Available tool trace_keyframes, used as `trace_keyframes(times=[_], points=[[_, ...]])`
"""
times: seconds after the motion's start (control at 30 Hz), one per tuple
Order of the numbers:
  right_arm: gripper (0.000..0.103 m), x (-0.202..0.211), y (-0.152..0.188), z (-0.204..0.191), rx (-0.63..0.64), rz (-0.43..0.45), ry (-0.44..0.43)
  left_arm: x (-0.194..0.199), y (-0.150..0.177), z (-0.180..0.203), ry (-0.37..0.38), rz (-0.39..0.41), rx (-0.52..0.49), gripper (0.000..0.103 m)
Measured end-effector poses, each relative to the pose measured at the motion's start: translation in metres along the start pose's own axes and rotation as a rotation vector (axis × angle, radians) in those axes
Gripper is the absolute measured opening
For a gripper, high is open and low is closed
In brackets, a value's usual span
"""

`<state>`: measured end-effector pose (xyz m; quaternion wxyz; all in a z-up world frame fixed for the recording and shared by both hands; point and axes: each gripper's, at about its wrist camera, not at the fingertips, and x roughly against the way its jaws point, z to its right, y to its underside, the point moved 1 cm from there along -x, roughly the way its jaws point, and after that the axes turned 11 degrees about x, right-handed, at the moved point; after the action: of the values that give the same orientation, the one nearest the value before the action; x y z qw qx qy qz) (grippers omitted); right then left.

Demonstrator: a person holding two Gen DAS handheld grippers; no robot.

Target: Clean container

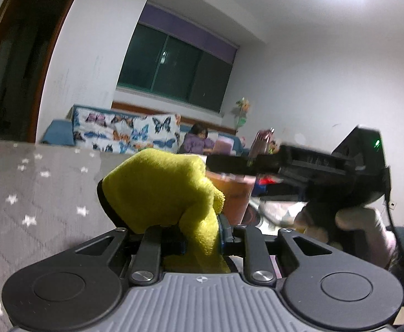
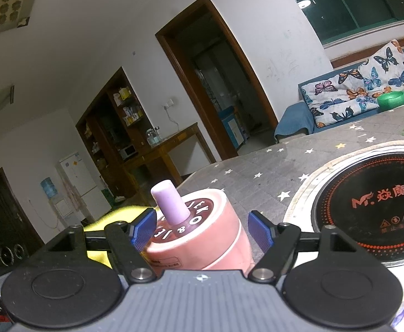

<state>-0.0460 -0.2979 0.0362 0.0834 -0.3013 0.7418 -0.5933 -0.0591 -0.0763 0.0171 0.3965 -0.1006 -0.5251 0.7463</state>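
Clenching a fuzzy yellow-green cloth (image 1: 160,191), the left tongs (image 1: 202,238) hover while the right tongs (image 2: 202,229) stand released around the pink cylindrical container (image 2: 202,235) on the star-patterned grey counter (image 2: 257,171).

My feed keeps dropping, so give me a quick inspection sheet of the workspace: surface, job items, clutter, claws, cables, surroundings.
Surface: grey tablecloth with white stars.
Job's things: pink container with a lilac knob on its lid, lying tilted between the right claw's pads; yellow cloth.
Clutter: round induction cooktop set in the table; green bowl at the far edge.
Claws: left claw shut on the yellow cloth; right claw open, pads clear of the container.
Cables: black cable hanging from the right claw's body.
Surroundings: butterfly-print sofa with a seated person, dark window, doorway, wooden shelves.
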Motion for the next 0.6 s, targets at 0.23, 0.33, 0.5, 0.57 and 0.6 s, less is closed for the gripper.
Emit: trace_keyframes(times=[0.23,0.33,0.5,0.57,0.6], points=[[0.075,0.000,-0.001,-0.002,0.006,-0.005,0.003,-0.013,0.020,-0.005,-0.039,-0.089,0.005,0.023],[0.075,0.000,-0.001,-0.003,0.010,-0.007,0.005,-0.010,0.021,-0.003,-0.046,-0.087,-0.007,0.022],[0.075,0.001,-0.001,-0.004,0.011,-0.008,0.006,0.007,0.002,0.004,-0.022,-0.012,-0.002,0.023],[0.075,0.001,-0.002,-0.004,0.010,-0.009,0.006,0.014,-0.007,0.006,-0.010,0.028,-0.006,0.022],[0.075,0.001,-0.002,-0.004,0.010,-0.009,0.006,0.019,-0.012,0.009,-0.003,0.051,-0.011,0.022]])
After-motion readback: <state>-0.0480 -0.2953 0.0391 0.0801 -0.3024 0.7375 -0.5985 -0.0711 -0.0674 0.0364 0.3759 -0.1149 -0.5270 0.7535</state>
